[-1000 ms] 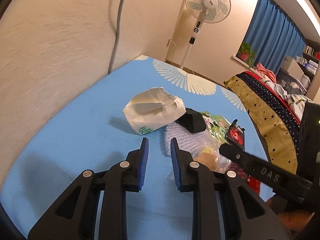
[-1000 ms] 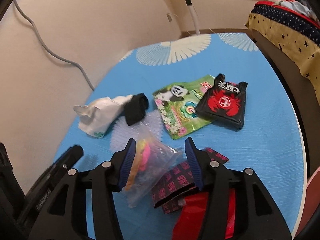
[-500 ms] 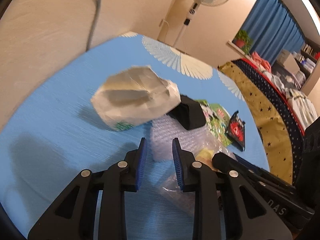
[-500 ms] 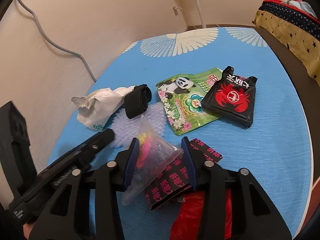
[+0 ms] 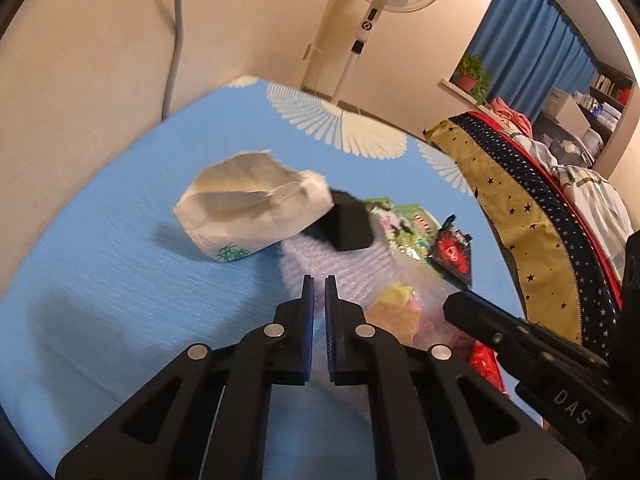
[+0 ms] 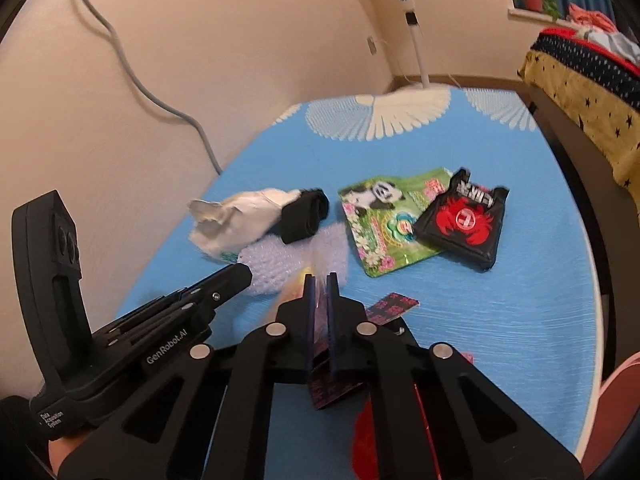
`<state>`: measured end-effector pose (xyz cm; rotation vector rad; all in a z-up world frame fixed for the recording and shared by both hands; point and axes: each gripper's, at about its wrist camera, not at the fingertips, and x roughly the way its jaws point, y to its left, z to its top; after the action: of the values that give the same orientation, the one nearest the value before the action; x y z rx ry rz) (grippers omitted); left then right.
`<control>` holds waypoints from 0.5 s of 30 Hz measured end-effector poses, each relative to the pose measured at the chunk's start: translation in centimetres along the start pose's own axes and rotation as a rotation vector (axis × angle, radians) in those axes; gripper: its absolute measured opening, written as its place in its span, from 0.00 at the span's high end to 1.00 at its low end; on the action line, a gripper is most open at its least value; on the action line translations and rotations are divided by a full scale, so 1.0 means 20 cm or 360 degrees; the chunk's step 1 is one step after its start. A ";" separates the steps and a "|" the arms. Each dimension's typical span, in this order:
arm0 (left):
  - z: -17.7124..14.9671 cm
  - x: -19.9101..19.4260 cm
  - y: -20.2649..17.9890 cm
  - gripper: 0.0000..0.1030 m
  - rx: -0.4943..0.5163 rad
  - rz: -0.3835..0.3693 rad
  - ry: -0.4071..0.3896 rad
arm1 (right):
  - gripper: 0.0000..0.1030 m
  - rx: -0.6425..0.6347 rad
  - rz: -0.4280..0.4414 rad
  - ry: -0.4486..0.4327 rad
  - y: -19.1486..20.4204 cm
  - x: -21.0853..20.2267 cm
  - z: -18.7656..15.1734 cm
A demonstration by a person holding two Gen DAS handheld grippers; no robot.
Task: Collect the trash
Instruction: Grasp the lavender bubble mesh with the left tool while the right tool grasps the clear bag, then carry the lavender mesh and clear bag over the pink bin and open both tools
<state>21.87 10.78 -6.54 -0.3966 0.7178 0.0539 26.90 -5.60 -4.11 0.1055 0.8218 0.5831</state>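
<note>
Trash lies on a blue table (image 5: 120, 280). A crumpled white paper bag (image 5: 252, 208) and a black object (image 5: 348, 228) lie at the back, beside a bubble wrap sheet (image 5: 336, 268). My left gripper (image 5: 319, 284) is shut on the near edge of the bubble wrap. My right gripper (image 6: 320, 282) is shut on a clear plastic bag (image 5: 404, 304) with yellow and pink contents. A green panda wrapper (image 6: 384, 220) and a black crab packet (image 6: 464, 224) lie to the right.
A dark patterned wrapper (image 6: 392, 304) and a red wrapper (image 6: 364, 436) lie under my right gripper. A wall with a grey cable (image 6: 160, 92) runs along the left. A standing fan (image 5: 384, 0) is behind the table, a star-patterned cloth (image 5: 532, 208) to the right.
Both grippers have closed: the left on the bubble wrap edge, the right on the clear plastic bag. Both have moved a little forward toward the pile.
</note>
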 end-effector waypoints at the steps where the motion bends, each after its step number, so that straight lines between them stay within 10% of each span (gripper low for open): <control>1: 0.00 -0.02 -0.01 0.95 0.0008 0.0003 -0.0014 | 0.97 -0.0010 -0.0001 -0.0013 0.01 -0.02 0.01; 15: 0.01 -0.46 -0.12 0.96 0.0153 0.0031 -0.0197 | 0.98 -0.0150 -0.0038 -0.0262 0.18 -0.49 -0.01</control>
<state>15.54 9.51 0.36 -0.2914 0.5998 0.0617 19.87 -7.79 3.23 0.0564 0.6344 0.5815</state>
